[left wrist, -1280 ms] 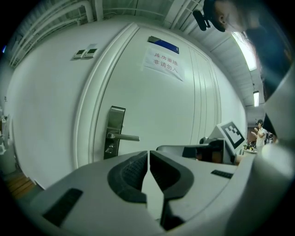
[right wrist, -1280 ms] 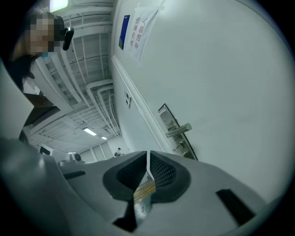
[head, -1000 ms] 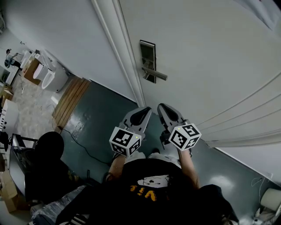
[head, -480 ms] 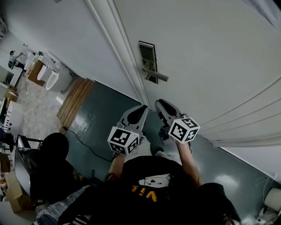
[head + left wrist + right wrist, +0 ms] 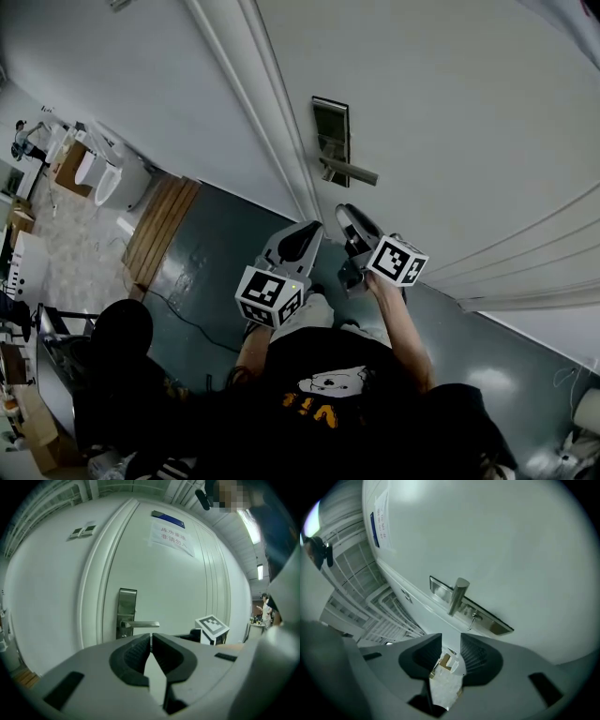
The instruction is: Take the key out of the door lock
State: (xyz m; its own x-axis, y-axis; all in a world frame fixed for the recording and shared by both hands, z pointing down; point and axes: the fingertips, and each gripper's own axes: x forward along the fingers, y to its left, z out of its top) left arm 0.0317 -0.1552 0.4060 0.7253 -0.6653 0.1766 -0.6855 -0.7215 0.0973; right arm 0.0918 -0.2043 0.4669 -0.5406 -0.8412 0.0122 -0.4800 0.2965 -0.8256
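1. A small, thin silver metal key (image 5: pixel 473 618) sticks out of the brushed-steel lock plate (image 5: pixel 494 625), just beside the steel lever handle (image 5: pixel 457 595).
2. The left gripper (image 5: pixel 151 637) has its jaws pressed together, with nothing between them.
3. The right gripper (image 5: pixel 451 641) has just been opening; its jaws stand apart and empty, clear of the key.

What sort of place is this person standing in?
Probably a workplace or lab corridor: a white panelled door with a silver metal lever handle, a printed paper notice stuck on it, and brown cardboard boxes off to the side.
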